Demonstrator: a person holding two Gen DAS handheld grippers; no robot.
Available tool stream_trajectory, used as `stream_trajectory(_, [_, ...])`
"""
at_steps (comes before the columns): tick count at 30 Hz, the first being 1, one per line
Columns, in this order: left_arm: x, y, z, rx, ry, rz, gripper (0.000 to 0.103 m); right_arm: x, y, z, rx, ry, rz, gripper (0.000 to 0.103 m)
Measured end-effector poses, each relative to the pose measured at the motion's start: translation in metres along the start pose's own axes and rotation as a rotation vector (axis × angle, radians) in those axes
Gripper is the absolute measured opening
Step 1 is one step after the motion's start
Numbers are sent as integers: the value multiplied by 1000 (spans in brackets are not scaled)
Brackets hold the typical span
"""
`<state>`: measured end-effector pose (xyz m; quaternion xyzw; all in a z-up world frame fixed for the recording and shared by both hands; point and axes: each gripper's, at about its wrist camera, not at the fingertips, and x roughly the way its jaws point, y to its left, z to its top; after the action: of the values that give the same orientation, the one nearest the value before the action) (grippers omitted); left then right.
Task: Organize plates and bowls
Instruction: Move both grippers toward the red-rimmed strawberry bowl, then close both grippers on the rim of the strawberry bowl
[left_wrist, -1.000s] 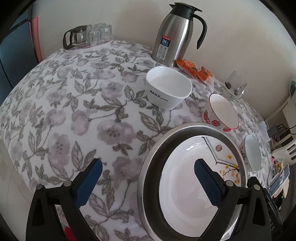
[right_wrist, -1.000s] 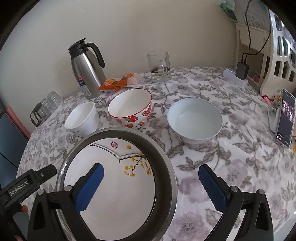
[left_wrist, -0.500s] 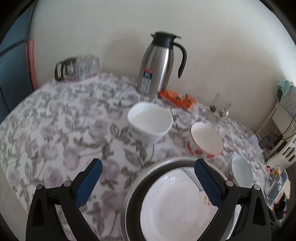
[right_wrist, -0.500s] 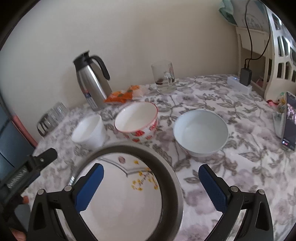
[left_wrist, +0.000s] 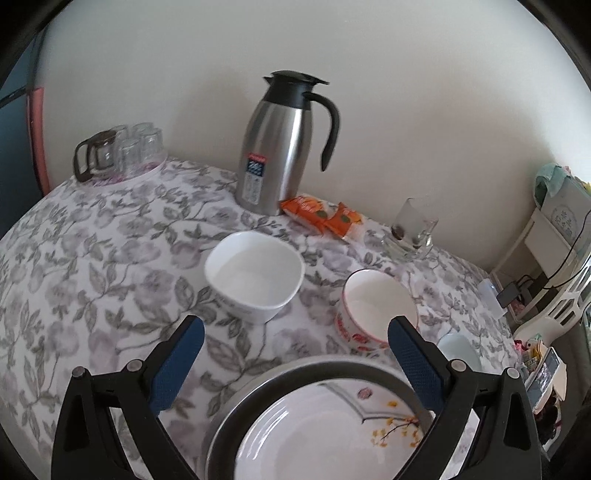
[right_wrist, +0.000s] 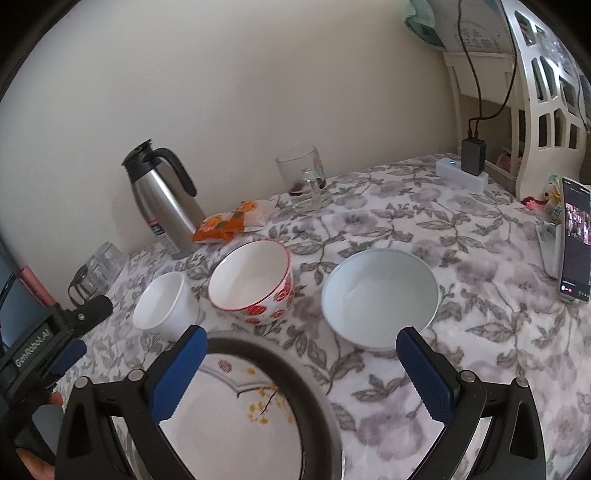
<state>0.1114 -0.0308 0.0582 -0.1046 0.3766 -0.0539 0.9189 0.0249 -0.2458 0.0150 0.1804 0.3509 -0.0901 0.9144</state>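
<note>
Right now both of my claws are wide open and hold nothing. My left claw (left_wrist: 293, 363) hangs over the near edge of the table (left_wrist: 74, 258), and my right claw (right_wrist: 301, 373) hangs just beside it.

Under them sits a metal dish (right_wrist: 314, 398) with a white plate (right_wrist: 236, 417) inside it. The plate has small yellow flowers on it. I think the plate lies in the dish because flat things go together in one pile.

Three bowls wait past the dish, each one apart from the others. The white bowl (left_wrist: 255, 275) is on the left. The bowl with red strawberries (right_wrist: 253, 284) is in the middle. The pale blue bowl (right_wrist: 380, 297) is on the right, just ahead of my right claw. I think my claws are open so each can take a bowl next. The bowls are not stacked yet, so most of the job is not done.

A soft cloth with grey flowers and leaves covers the table. At the back, near the plain wall, stand a silver jug (left_wrist: 282, 144), an orange snack bag (left_wrist: 319, 214) and a glass mug (right_wrist: 304, 181). More glasses (left_wrist: 122, 151) sit in the far left corner. A phone (right_wrist: 574, 240) leans up at the right edge, near a white shelf (right_wrist: 546, 81).
</note>
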Motion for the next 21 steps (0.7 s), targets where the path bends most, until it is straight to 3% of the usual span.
stream_trajectory(7, [20,-19,15,2,17,-33,100,16,-9,14,26,5,-14,103])
stream_trajectory(16, [64,-35,24,4,155,-84,100,49,3,40,1,83,48,103])
stream_trajectory(21, [87,-36,27,-24,220,-107,98,73,7,54,-12,137,46,88])
